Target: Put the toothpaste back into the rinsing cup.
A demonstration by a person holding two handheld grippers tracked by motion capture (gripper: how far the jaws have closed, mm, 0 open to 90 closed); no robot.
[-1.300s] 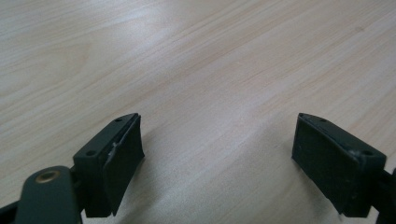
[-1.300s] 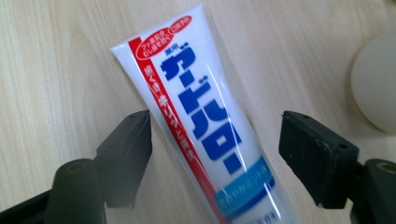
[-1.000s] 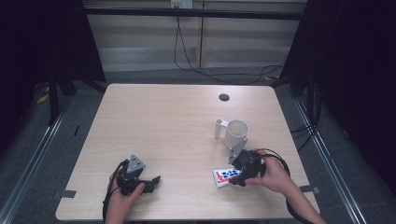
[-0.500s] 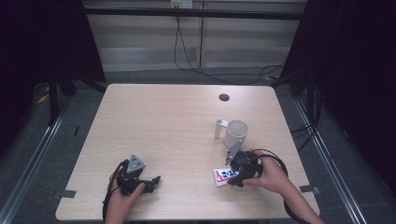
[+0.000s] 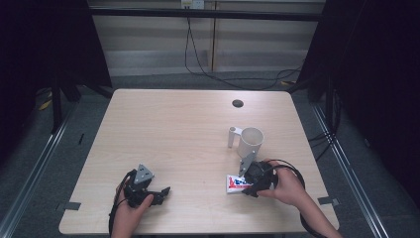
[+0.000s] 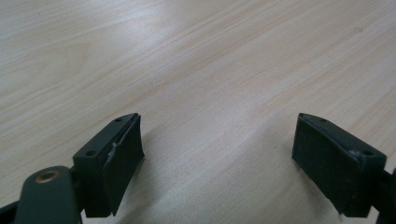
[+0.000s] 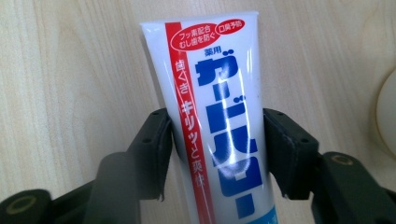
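so my right gripper point(image 5: 246, 186) had drawn a little nearer me than a second before, jaws pinched on the toothpaste tube point(image 7: 219, 126) at mid-body; tube sat low over the table point(image 5: 168, 134), just in front of the white mug point(image 5: 249, 142); i judged the grasp was made and the carry to the mug came next; mug looked empty as far as i could see, inside partly hidden; left gripper point(image 6: 219, 158) rested at the near-left edge, jaws spread, nothing between
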